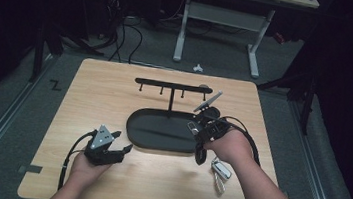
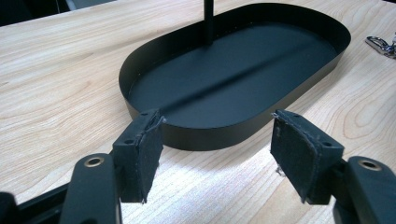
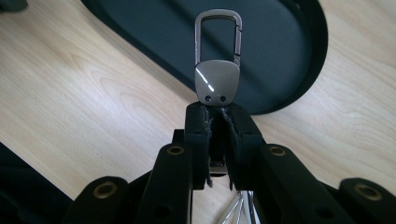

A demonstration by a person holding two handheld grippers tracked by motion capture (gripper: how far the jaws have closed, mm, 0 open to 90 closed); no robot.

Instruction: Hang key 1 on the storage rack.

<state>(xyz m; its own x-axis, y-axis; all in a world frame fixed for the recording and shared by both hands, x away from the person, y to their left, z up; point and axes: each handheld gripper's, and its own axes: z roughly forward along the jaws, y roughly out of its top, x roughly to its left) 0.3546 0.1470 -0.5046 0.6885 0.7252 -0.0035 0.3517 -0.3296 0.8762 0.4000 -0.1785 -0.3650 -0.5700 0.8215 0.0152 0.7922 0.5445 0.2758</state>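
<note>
Over the tray's (image 1: 134,125) right end, near the table's right edge | my right gripper (image 3: 218,112) pinches the key clip (image 3: 217,60), raised | left gripper (image 2: 217,154) gapes empty | next: hook clip on rack (image 1: 172,85)

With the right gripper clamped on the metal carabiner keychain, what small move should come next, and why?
Probably lift the silver metal carabiner keychain toward the black hook rack's crossbar. The right gripper is shut on its plate with the clip loop pointing clear, above the black oval tray rather than at a hook. The left gripper rests open.
</note>
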